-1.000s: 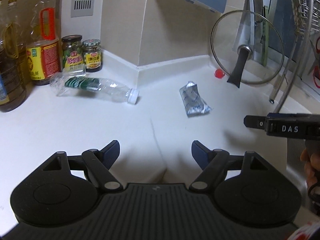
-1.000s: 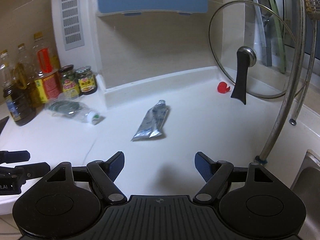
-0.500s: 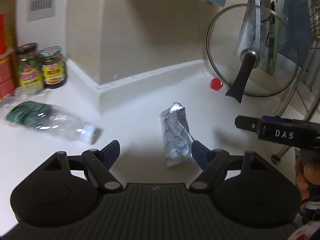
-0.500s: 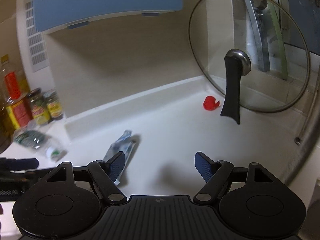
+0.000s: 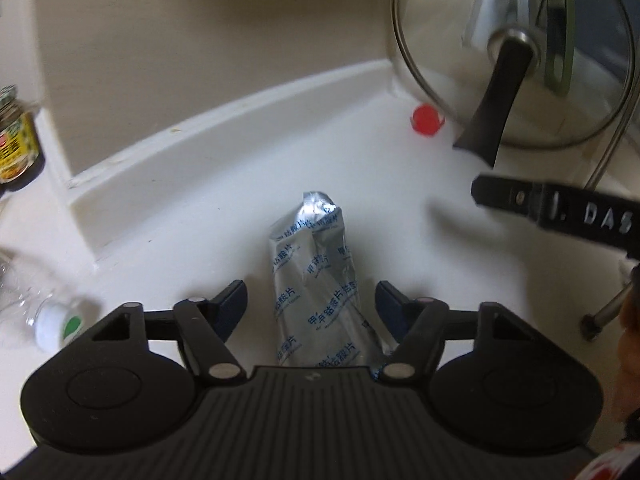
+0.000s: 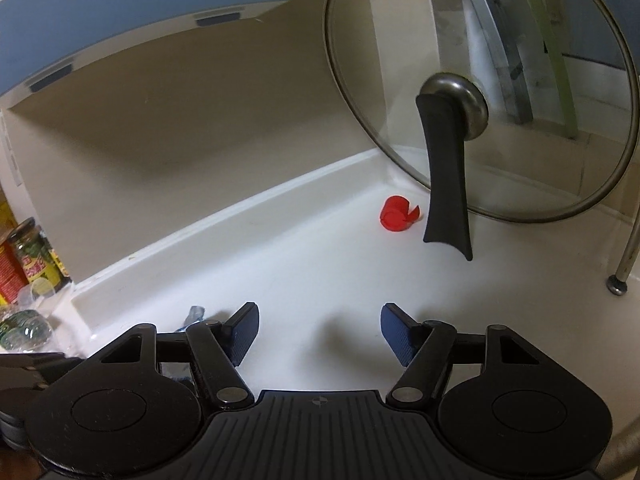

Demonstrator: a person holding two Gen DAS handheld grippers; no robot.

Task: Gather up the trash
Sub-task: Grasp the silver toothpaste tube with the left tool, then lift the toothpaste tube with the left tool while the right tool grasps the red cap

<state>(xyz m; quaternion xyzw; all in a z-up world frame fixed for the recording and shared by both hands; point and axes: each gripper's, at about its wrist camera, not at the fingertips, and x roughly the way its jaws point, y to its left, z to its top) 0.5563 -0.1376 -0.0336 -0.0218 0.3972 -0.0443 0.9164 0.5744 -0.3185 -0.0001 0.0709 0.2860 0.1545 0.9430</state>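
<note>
A crumpled silver foil packet (image 5: 316,276) with blue print lies on the white counter (image 5: 420,248), between the open fingers of my left gripper (image 5: 311,303), untouched as far as I can see. Its tip shows in the right wrist view (image 6: 195,315). A red bottle cap (image 6: 397,214) lies near the back wall, ahead of my open, empty right gripper (image 6: 319,330). The cap also shows in the left wrist view (image 5: 426,120). An empty clear plastic bottle (image 5: 48,316) with a white cap lies at the left.
A glass pot lid (image 6: 480,92) with a black handle leans against the right wall behind the cap. Jars (image 6: 34,256) stand at the left. A metal rack leg (image 6: 622,272) stands at the right. The right gripper's finger (image 5: 560,208) shows in the left view.
Both grippers have moved forward. The foil packet now lies between my left fingers. The right gripper has drawn closer to the red cap and the pot lid.
</note>
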